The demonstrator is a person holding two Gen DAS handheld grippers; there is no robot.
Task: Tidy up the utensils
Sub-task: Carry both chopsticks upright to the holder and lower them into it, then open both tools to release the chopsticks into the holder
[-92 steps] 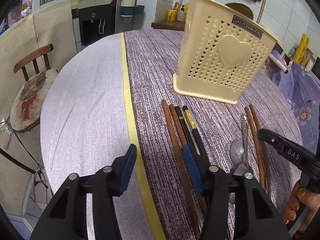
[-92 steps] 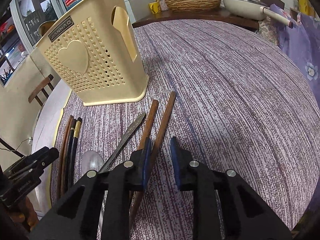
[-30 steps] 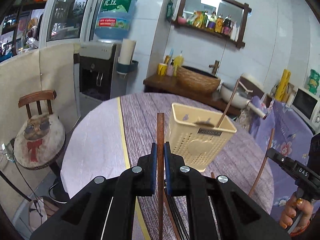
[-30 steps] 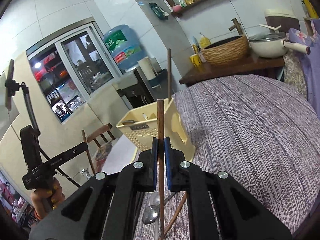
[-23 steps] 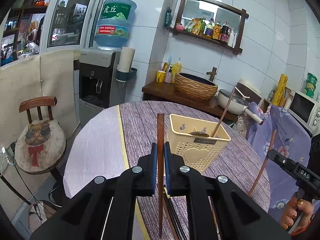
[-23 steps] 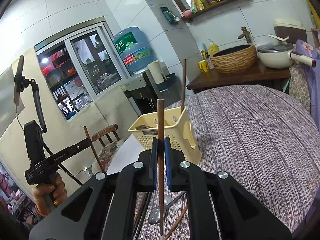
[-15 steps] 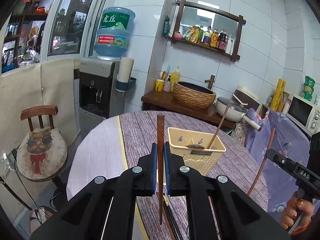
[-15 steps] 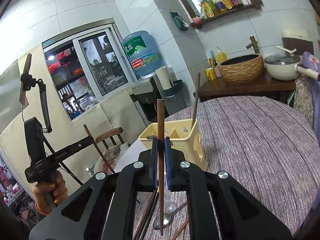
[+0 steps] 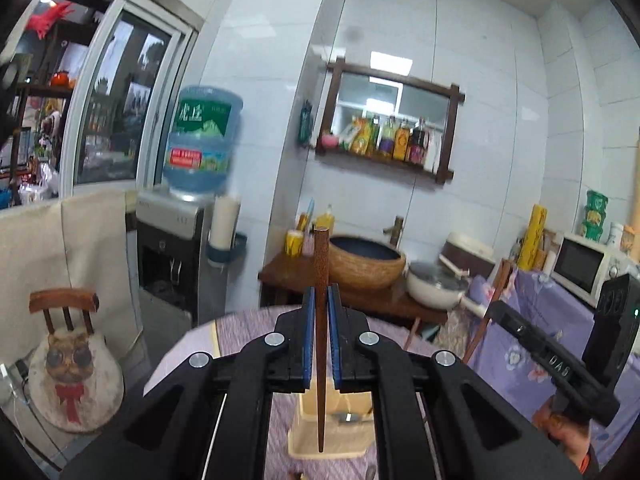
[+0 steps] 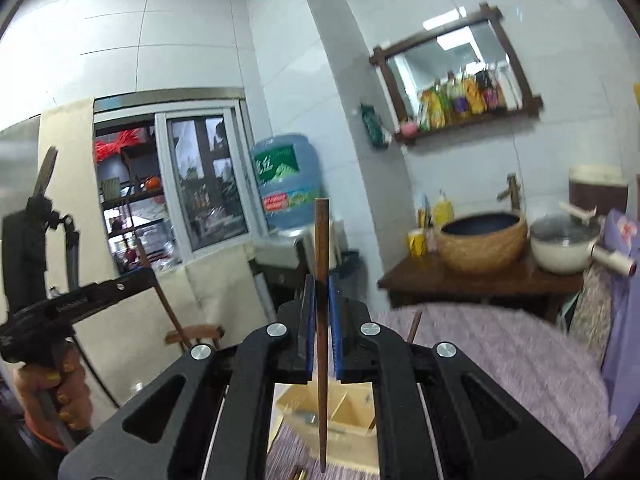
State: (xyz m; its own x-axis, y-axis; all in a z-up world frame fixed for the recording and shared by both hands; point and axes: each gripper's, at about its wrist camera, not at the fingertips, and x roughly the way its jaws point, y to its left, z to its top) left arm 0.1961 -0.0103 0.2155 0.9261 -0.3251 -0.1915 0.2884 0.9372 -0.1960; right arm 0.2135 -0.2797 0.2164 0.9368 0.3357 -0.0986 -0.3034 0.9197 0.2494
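Note:
My left gripper (image 9: pixel 320 340) is shut on a brown wooden chopstick (image 9: pixel 321 280) that stands upright between its blue pads, tip down. Below it sits the cream utensil basket (image 9: pixel 304 440), mostly hidden by the gripper body. My right gripper (image 10: pixel 321 328) is shut on a second brown chopstick (image 10: pixel 321 248), also upright, with the cream basket (image 10: pixel 352 412) beneath its tip. One chopstick (image 10: pixel 414 326) leans out of the basket. Each gripper shows in the other's view, held high beside the table: the right gripper (image 9: pixel 496 308) at right, the left gripper (image 10: pixel 148 276) at left.
The round table with the purple striped cloth (image 10: pixel 500 360) lies below. Behind it are a water dispenser (image 9: pixel 188 264), a wooden chair with a cat cushion (image 9: pixel 72 368), a side table with a wicker basin (image 9: pixel 368 264) and a pot (image 10: pixel 564 248), and a microwave (image 9: pixel 580 264).
Both grippers rose well above the table with their chopsticks still clamped. The basket sank toward the bottom of both views and the spare utensils dropped out of sight.

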